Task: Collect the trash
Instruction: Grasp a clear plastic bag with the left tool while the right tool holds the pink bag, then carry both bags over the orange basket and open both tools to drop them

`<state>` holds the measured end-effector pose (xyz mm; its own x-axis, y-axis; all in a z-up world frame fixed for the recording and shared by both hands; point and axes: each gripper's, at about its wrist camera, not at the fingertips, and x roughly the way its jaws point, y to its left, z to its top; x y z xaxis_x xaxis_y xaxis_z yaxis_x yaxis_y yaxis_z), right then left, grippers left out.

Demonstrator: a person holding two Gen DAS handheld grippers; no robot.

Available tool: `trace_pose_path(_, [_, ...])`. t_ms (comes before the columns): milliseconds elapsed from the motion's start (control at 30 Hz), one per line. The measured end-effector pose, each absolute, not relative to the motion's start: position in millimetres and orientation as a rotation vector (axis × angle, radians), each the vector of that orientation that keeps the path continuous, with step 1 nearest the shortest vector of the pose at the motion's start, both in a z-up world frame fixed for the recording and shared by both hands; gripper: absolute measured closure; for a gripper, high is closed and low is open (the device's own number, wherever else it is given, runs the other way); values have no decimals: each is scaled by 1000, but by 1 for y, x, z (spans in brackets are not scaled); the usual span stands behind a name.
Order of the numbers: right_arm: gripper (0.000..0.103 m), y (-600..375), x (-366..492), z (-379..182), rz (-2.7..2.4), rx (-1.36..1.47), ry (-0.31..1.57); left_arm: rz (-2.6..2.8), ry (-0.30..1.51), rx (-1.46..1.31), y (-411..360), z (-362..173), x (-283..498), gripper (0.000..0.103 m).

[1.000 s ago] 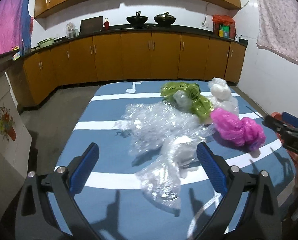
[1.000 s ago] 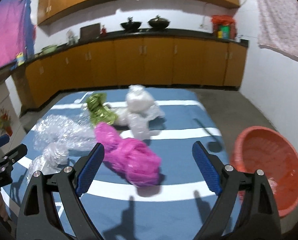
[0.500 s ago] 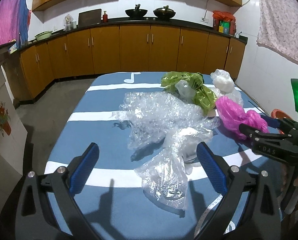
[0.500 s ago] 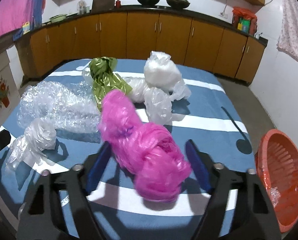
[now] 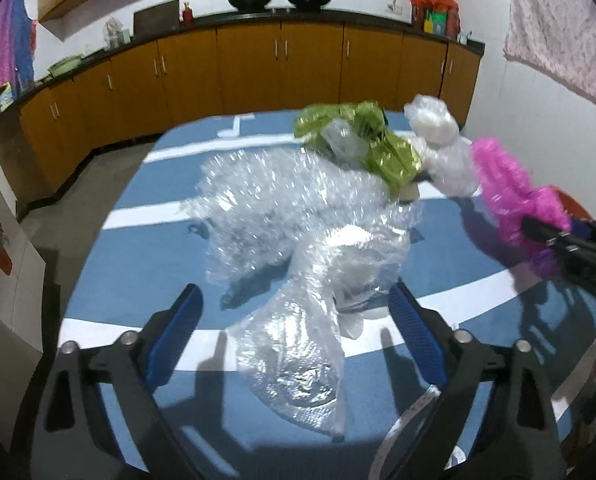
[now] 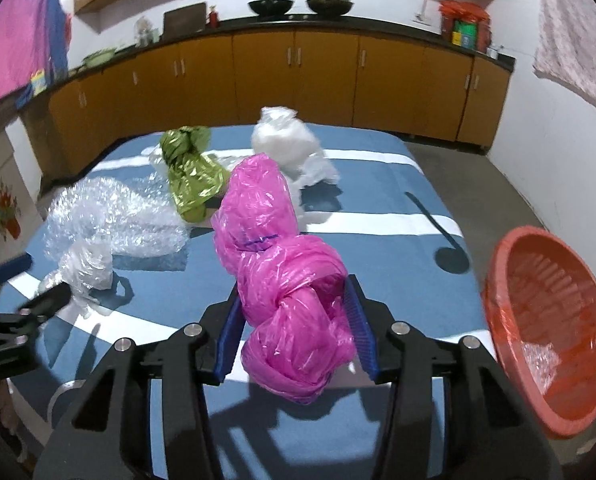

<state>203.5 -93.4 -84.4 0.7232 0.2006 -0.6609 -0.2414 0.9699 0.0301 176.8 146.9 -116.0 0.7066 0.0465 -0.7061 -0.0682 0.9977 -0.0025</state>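
Observation:
My right gripper (image 6: 296, 322) is shut on a crumpled pink plastic bag (image 6: 282, 264), held just above the blue striped table (image 6: 378, 200); the bag also shows in the left wrist view (image 5: 510, 196). My left gripper (image 5: 296, 332) is open, its pads either side of a clear bubble-wrap heap (image 5: 298, 232). A green foil wrapper (image 5: 362, 140) and a white plastic bag (image 5: 438, 140) lie farther back. The red basin (image 6: 550, 320) stands right of the table and holds a bit of clear plastic.
Orange kitchen cabinets (image 6: 298, 80) with a dark counter and two woks line the back wall. A white wall with hanging floral cloth (image 6: 570, 40) is on the right. Grey floor lies around the table.
My right gripper has closed on the pink bag and lifted it slightly. My left gripper has moved closer to the bubble wrap and stays open.

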Motion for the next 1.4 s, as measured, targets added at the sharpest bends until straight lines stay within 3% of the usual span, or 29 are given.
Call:
trace_pose_path(167, [54, -110, 198, -80, 214, -23, 718, 42, 864, -77, 146, -130, 192, 33])
trace_pose_path(400, [54, -128, 193, -76, 189, 9, 707, 0, 889, -85, 132, -133, 201, 46])
trace_pose_path(667, [54, -136, 186, -76, 173, 22, 704, -24, 901, -85, 122, -132, 204, 82])
trace_pose_path(1400, [54, -176, 160, -44, 112, 80, 608, -147, 730, -102, 77, -59, 188, 86])
